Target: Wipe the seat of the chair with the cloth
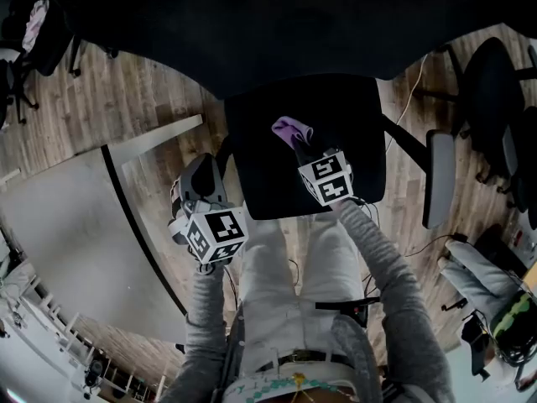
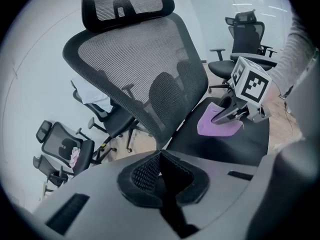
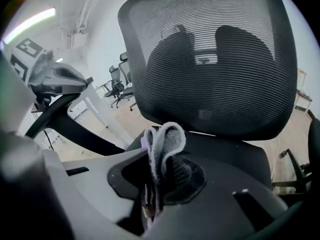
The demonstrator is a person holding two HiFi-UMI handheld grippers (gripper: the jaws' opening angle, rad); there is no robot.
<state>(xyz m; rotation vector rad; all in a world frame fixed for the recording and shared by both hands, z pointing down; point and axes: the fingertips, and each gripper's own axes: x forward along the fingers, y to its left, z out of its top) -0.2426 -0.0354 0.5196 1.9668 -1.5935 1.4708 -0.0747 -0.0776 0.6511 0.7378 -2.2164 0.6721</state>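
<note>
The black office chair's seat (image 1: pixel 277 170) fills the middle of the head view. A purple cloth (image 1: pixel 291 129) lies bunched near its back edge. My right gripper (image 1: pixel 303 148) reaches over the seat and is shut on the cloth (image 3: pixel 163 141), which folds up between its pads in front of the mesh backrest (image 3: pixel 210 59). The left gripper (image 1: pixel 204 175) hovers off the seat's left edge. Its jaws (image 2: pixel 161 171) are shut with nothing between them. From the left gripper view I see the cloth (image 2: pixel 216 123) pressed on the seat (image 2: pixel 235 144) under the right gripper (image 2: pixel 231 115).
The chair's grey right armrest (image 1: pixel 438 179) sticks out to the right. A white desk (image 1: pixel 67 242) stands at the left on the wood floor. Other black office chairs (image 1: pixel 495 99) stand at the right and far left (image 1: pixel 33 32). My legs are at the seat's front edge.
</note>
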